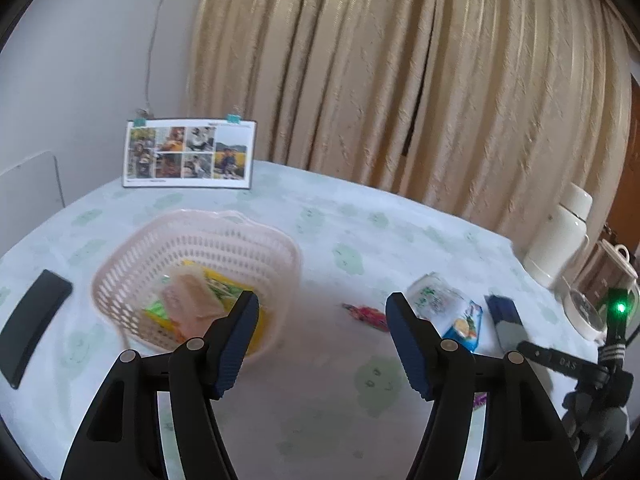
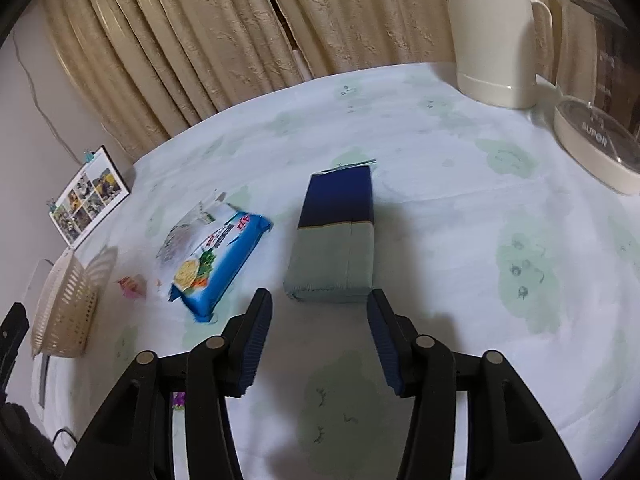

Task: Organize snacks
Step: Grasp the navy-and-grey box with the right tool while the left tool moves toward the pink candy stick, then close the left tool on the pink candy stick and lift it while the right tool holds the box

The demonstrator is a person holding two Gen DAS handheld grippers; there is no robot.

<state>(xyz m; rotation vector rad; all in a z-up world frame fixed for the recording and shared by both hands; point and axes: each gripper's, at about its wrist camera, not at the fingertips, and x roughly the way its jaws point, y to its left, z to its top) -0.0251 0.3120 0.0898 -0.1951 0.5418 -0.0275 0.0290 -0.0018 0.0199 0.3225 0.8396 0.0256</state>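
A pink plastic basket [image 1: 120, 280] stands on the table at left and holds several snack packets [image 1: 192, 300]. My left gripper [image 1: 322, 312] hangs open over the cloth just right of the basket, nothing between its fingers. Right of it lie a small pink-red candy [image 1: 368, 315], a blue-and-white cracker pack [image 1: 460, 320] and a dark blue and grey box [image 1: 505, 316]. In the right wrist view that box [image 2: 336, 236] lies just ahead of my open right gripper [image 2: 320, 312], with the cracker pack [image 2: 216, 252] and candy [image 2: 132, 285] to its left and the basket [image 2: 64, 312] at far left.
A photo calendar [image 1: 188, 154] stands at the table's back by the beige curtain. A cream thermos [image 2: 492, 32] and a clear kettle on its base [image 2: 596, 144] stand at the right. A black flat device [image 1: 34, 320] lies left of the basket. A small tripod with a green light [image 1: 616, 344] stands at right.
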